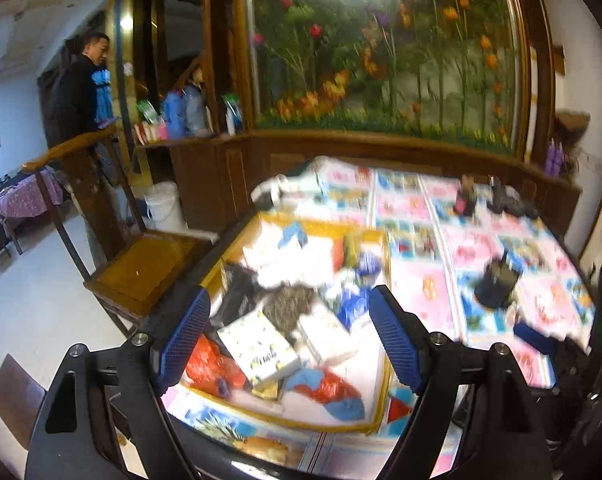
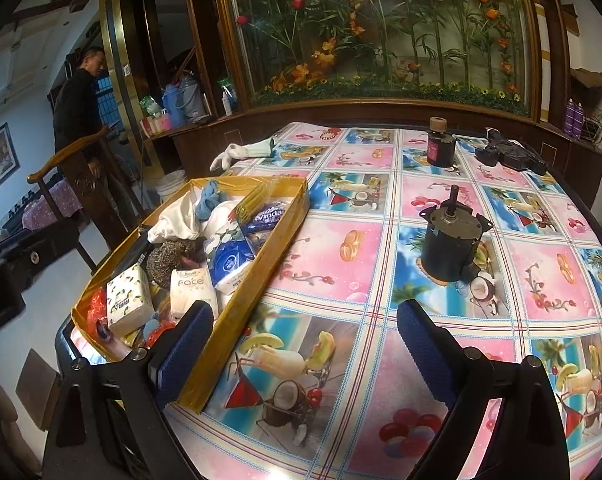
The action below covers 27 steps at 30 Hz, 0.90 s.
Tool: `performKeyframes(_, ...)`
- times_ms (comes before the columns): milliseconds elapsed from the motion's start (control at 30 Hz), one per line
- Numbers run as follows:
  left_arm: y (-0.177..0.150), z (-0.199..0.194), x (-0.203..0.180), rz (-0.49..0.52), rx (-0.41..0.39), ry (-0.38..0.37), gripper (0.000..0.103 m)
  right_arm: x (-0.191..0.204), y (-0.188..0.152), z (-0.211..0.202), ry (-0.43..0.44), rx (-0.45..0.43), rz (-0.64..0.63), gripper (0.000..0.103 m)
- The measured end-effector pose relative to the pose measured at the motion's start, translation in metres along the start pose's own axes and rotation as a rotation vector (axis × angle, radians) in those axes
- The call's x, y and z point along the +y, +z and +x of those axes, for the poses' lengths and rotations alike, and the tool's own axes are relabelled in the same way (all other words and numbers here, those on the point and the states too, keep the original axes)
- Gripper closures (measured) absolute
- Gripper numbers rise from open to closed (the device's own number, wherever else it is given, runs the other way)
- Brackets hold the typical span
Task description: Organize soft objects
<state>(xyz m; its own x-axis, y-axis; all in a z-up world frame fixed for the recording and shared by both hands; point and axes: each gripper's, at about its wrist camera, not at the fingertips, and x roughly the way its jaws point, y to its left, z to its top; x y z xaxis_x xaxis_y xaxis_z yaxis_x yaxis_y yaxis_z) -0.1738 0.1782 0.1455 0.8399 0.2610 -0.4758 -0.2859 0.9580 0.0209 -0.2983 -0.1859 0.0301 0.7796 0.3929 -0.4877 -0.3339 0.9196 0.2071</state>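
Note:
A shallow yellow cardboard tray [image 2: 289, 216] sits at the table's left side, filled with several soft things: tissue packs [image 2: 126, 304], a white cloth [image 2: 177, 220], a blue rag, red plastic. In the blurred left wrist view the tray [image 1: 375, 400] lies right below my left gripper [image 1: 289, 340], which is open and empty above the tissue packs [image 1: 261, 350]. My right gripper [image 2: 305, 354] is open and empty over the tablecloth, its left finger by the tray's near corner. A white glove [image 2: 241, 153] lies on the table's far left edge, beyond the tray.
A black motor [image 2: 451, 240], a small dark bottle [image 2: 440, 145] and a black device [image 2: 513, 156] stand on the patterned tablecloth [image 2: 341, 256]. A wooden chair [image 1: 141, 264] stands left of the table. A man [image 2: 79, 104] stands beyond it. A flower mural wall is behind.

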Motion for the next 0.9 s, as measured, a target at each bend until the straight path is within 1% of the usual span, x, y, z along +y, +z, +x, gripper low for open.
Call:
performKeyframes(67, 0.004, -0.020, 0.009, -0.061, -0.102, -0.003, 0.021, -0.004, -0.002, -0.003, 0.006, -0.011, 0.011, 0.008)
performKeyframes(100, 0.004, -0.031, 0.014, -0.091, -0.158, -0.008, 0.017, -0.006, -0.002, -0.005, 0.009, -0.015, 0.016, 0.008)
performKeyframes(133, 0.004, -0.041, 0.018, -0.123, -0.210, -0.013, 0.005, -0.007, -0.002, -0.006, 0.011, -0.020, 0.019, 0.008)
performKeyframes(167, 0.004, -0.047, 0.023, -0.165, -0.245, -0.024, 0.000, -0.009, -0.003, -0.008, 0.014, -0.027, 0.023, 0.008)
performKeyframes(200, 0.004, -0.048, 0.027, -0.207, -0.246, -0.031, 0.000, -0.011, -0.004, -0.010, 0.014, -0.034, 0.023, 0.008)
performKeyframes(233, 0.006, -0.044, 0.029, -0.225, -0.218, -0.028, 0.000, -0.011, -0.005, -0.012, 0.013, -0.038, 0.024, 0.008)
performKeyframes(267, 0.009, -0.038, 0.028, -0.219, -0.176, -0.018, 0.000, -0.012, -0.006, -0.013, 0.013, -0.041, 0.024, 0.008)
performKeyframes(300, 0.012, -0.032, 0.026, -0.201, -0.145, 0.003, 0.000, -0.013, -0.007, -0.014, 0.014, -0.043, 0.026, 0.008)
performKeyframes(333, 0.014, -0.029, 0.023, -0.183, -0.131, 0.039, 0.000, -0.013, -0.008, -0.015, 0.015, -0.045, 0.026, 0.008)
performKeyframes(367, 0.015, -0.030, 0.022, -0.174, -0.135, 0.059, 0.000, -0.014, -0.009, -0.017, 0.015, -0.046, 0.024, 0.008)
performKeyframes(400, 0.015, -0.032, 0.021, -0.170, -0.146, 0.064, 0.000, -0.013, -0.009, -0.018, 0.013, -0.048, 0.021, 0.008)
performKeyframes(467, 0.014, -0.038, 0.019, -0.157, -0.169, 0.063, 0.000, -0.013, -0.010, -0.023, 0.009, -0.061, 0.012, 0.008)
performKeyframes(500, 0.015, -0.037, 0.017, -0.143, -0.166, 0.057, 0.000, -0.012, -0.010, -0.024, 0.008, -0.065, 0.007, 0.008)
performKeyframes(533, 0.016, -0.034, 0.015, -0.131, -0.148, 0.048, 0.000, -0.011, -0.011, -0.026, 0.008, -0.068, -0.001, 0.008)
performKeyframes(633, 0.014, -0.012, 0.015, -0.131, -0.031, 0.016, 0.000, -0.001, -0.016, -0.031, 0.004, -0.083, -0.043, 0.008)
performKeyframes(667, 0.011, -0.003, 0.015, -0.135, 0.019, 0.013, 0.000, 0.004, -0.018, -0.032, -0.002, -0.090, -0.068, 0.007)
performKeyframes(733, 0.005, 0.011, 0.019, -0.152, 0.082, 0.023, 0.000, 0.015, -0.022, -0.033, -0.009, -0.096, -0.114, 0.007)
performKeyframes(800, 0.000, 0.017, 0.020, -0.153, 0.106, 0.064, 0.000, 0.029, -0.026, -0.031, -0.014, -0.093, -0.166, 0.007)
performKeyframes(900, -0.006, 0.020, 0.026, -0.151, 0.108, 0.111, 0.000, 0.045, -0.030, -0.026, -0.014, -0.078, -0.211, 0.007)
